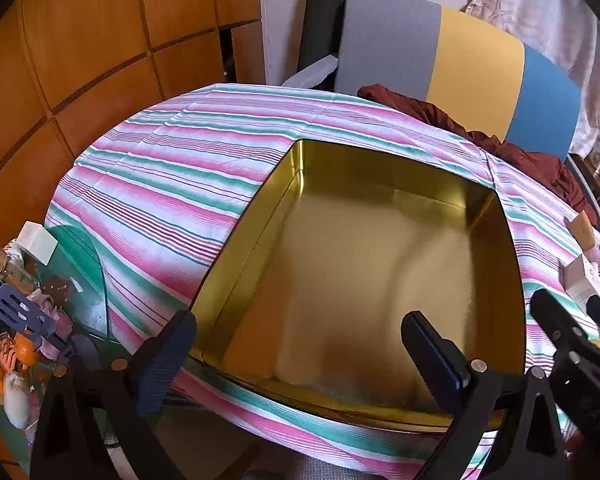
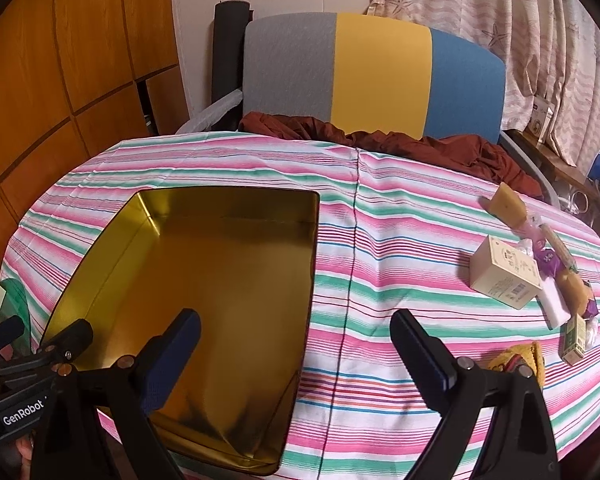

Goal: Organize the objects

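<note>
An empty gold tin box (image 1: 380, 264) sits open on the striped tablecloth; it also shows in the right wrist view (image 2: 228, 280). My left gripper (image 1: 296, 340) is open and empty, over the box's near edge. My right gripper (image 2: 296, 332) is open and empty, over the box's right rim. A cream carton (image 2: 506, 276), a tan wedge (image 2: 508, 204), a white packet (image 2: 558, 300), purple-wrapped bits (image 2: 548, 258), a small green box (image 2: 574, 340) and a yellow item (image 2: 518, 360) lie at the table's right. The right gripper shows in the left view (image 1: 568, 320).
A chair (image 2: 380, 76) with grey, yellow and blue panels stands behind the table, with a maroon cloth (image 2: 420, 140) on it. A cluttered glass side table (image 1: 72, 280) with bottles and oranges is at the left. Wooden panelling (image 1: 80, 40) lines the left wall.
</note>
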`<state>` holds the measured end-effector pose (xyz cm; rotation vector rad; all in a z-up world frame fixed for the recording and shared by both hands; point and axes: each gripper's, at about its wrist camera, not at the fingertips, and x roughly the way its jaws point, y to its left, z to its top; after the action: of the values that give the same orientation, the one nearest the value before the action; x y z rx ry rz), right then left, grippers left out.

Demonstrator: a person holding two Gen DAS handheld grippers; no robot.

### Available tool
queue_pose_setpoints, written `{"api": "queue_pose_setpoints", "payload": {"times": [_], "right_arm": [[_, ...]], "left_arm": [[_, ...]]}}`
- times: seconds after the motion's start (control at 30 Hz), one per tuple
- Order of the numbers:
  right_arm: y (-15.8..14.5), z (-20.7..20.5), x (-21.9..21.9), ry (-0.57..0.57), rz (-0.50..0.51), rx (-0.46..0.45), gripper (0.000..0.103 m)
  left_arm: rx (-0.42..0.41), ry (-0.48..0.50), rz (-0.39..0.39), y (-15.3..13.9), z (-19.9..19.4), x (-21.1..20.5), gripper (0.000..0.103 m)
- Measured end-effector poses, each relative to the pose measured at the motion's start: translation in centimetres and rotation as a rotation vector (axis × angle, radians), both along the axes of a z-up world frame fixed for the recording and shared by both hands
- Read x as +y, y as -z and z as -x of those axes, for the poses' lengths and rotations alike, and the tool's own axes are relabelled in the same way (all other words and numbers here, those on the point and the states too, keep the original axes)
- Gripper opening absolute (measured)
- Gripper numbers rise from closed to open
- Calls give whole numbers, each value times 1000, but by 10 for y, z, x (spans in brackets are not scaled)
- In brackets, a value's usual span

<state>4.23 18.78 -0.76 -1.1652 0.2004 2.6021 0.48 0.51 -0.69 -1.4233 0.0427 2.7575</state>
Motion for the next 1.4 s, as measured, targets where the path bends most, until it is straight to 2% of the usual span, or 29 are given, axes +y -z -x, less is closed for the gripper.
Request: {"api": "queue_pose_setpoints", "payload": {"times": [0.07,0.17,0.27,0.43,0.53,0.57,0.67,0.8,0.87,0.97,1.07,1.17,1.27,1.4], "right_arm": [[-2,-2,4,12,0,14,97],[-7,-7,10,12,4,53,103],[-11,-12,16,-14,6,91,103],[-9,-22,29,-18,5,52,103],[-8,-37,47,23,10,53,101],[-8,-44,52,37,4,55,99],[-4,-62,78,92,-32,48,90],[5,-92,121,203,-79,37,79],[9,-113,152,293,-63,55,76],[20,-148,204,451,3,83,65],[31,-176,246,608,-6,77,56],[45,-188,278,665,15,64,51],[60,-191,306,708,82,40,50],[76,-184,325,728,121,24,45]], "left_arm": [[0,-9,22,0,-1,1,103],[6,5,44,-1,-3,6,103],[7,25,34,-1,-5,10,103],[-10,69,-57,1,-7,18,103],[-21,122,-165,4,-10,24,103],[-26,143,-213,5,-11,26,103],[-29,183,-287,5,-17,37,103],[-4,266,-296,-1,-27,64,103],[11,323,-276,-5,-33,80,103],[-2,403,-301,-6,-42,100,103],[-37,463,-322,-4,-52,120,103],[-52,502,-311,-2,-57,139,103],[-60,535,-297,2,-61,154,103],[-69,575,-288,5,-66,166,103]]}}
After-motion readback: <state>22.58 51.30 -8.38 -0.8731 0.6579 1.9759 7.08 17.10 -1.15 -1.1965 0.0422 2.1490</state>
